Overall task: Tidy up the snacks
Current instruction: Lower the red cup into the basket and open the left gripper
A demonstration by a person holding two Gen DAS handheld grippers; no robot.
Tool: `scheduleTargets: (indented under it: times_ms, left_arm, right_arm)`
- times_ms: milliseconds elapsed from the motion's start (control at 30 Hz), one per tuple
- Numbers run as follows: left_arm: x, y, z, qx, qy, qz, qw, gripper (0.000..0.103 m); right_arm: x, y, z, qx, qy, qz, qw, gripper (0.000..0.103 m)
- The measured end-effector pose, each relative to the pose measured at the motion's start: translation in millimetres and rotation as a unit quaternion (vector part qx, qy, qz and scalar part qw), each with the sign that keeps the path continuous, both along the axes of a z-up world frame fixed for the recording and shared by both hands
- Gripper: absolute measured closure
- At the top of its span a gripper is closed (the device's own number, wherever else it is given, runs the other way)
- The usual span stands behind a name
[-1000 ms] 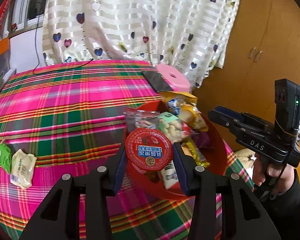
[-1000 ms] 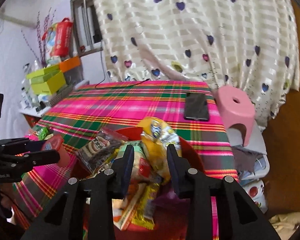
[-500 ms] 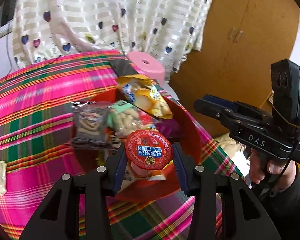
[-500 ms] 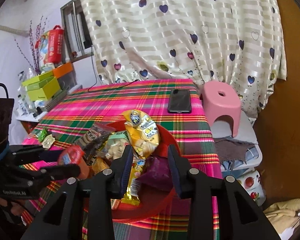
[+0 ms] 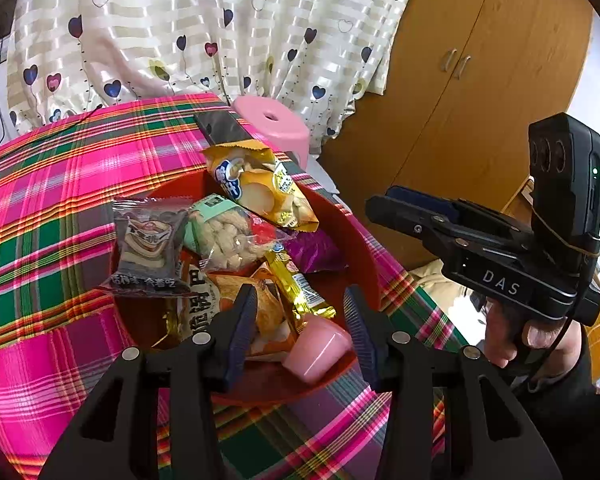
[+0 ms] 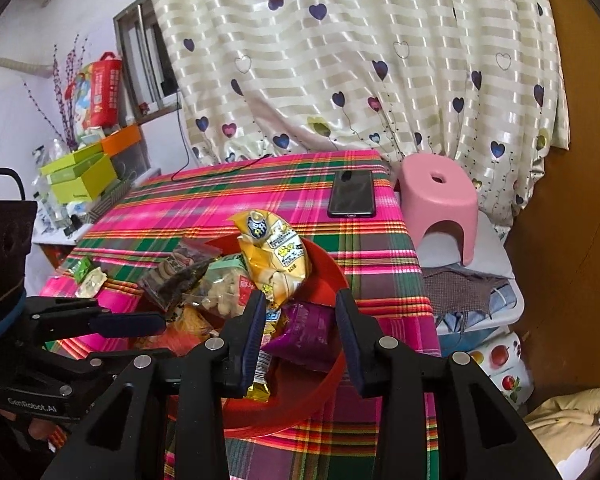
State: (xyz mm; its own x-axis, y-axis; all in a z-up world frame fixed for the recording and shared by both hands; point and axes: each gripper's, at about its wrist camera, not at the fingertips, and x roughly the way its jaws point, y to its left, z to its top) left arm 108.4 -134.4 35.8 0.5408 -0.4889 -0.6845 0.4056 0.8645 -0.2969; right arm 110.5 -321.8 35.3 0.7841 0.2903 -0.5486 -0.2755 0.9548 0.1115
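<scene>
- Table (image 6: pixel 228 208): covered by a plaid cloth; its near edge is cut off by the frame in both views.
- Bowl (image 5: pixel 356 236): red, on the table near its right edge, heaped with snack packets; much of its floor is hidden under them.
- Left gripper (image 5: pixel 300 320): pointing steeply down over the bowl's near side, its jaws opening. No pad presses on anything. The pink cup (image 5: pixel 318 350) lies on its side in the bowl between the fingers, apart from both pads.
- Right gripper (image 6: pixel 302 320): tilted down over the bowl's right side, jaws apart with nothing clamped. A purple packet (image 6: pixel 306 334) lies in the bowl below the gap. In the left view this gripper shows side-on at the right, held by a hand (image 5: pixel 528 340) in a dark sleeve.
- Yellow bag (image 5: pixel 260 188): leans on top of the heap at the far side.
- Peanut packet (image 5: pixel 224 236) and grey packet (image 5: pixel 146 244): on the heap's left half; the grey one overhangs the rim.
- Phone (image 6: pixel 352 198): flat on the far right corner of the table; in the left view the yellow bag partly hides it.
- Two small packets (image 6: pixel 86 276): on the cloth, well left of the bowl; their print is too small to read.
</scene>
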Motion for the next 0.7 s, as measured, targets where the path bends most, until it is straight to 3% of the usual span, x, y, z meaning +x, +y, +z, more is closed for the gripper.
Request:
scheduleTargets:
  times_ms: [267,700]
  left_arm:
    - [-14.8,23.5,9.5,-0.002,-0.015,0.031,0.9994,0.056]
    - [-42.1,60.5,0.8,0.001,0.003,0.075,0.9972,0.056]
  right_arm:
    - [-11.4,9.5,6.5,0.006,-0.003,0.007,1.0,0.067]
    - [-29.6,56.2,5.4,0.004,0.019,0.054,0.998,0.067]
